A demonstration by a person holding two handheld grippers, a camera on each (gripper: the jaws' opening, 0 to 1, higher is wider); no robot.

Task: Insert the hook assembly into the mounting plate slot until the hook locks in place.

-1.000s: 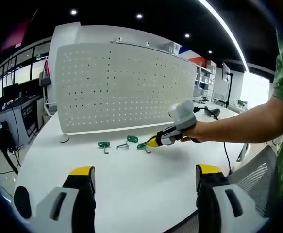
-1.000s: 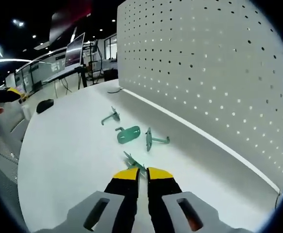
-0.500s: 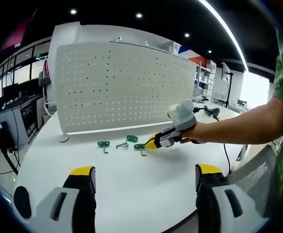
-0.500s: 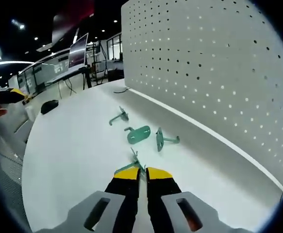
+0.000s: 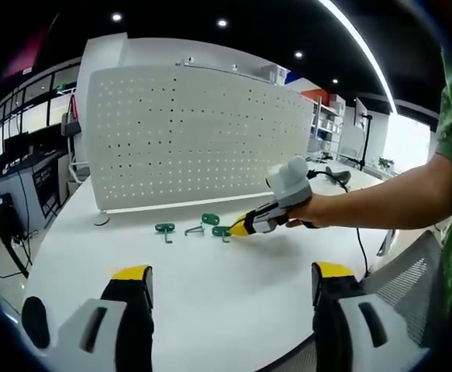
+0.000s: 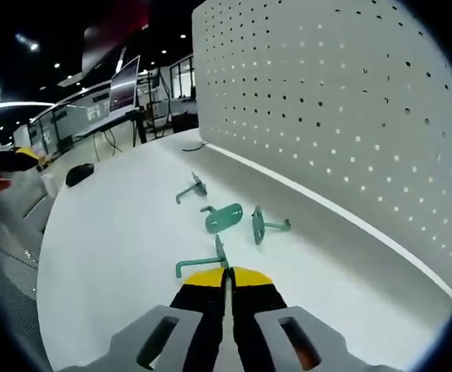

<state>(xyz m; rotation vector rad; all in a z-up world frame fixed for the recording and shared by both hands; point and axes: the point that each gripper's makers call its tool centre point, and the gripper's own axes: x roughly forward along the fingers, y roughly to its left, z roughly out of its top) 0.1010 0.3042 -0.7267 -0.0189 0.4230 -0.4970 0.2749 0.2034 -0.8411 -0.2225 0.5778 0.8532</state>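
the left gripper (image 5: pixel 231 283) hovers over the white table (image 5: pixel 210 291), its yellow-tipped jaws wide apart. ahead, the right gripper (image 5: pixel 239 227), held in a hand (image 5: pixel 307 213), pinches a green hook (image 5: pixel 221 231). two more green hooks (image 5: pixel 165 229) lie beside it, before the white pegboard (image 5: pixel 187 136).

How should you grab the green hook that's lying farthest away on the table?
Probably by the thin stem of the far hook, coming straight down from above. It lies flat on the table, apart from the other hooks, and the stem looks slim enough for the gripper to close on.
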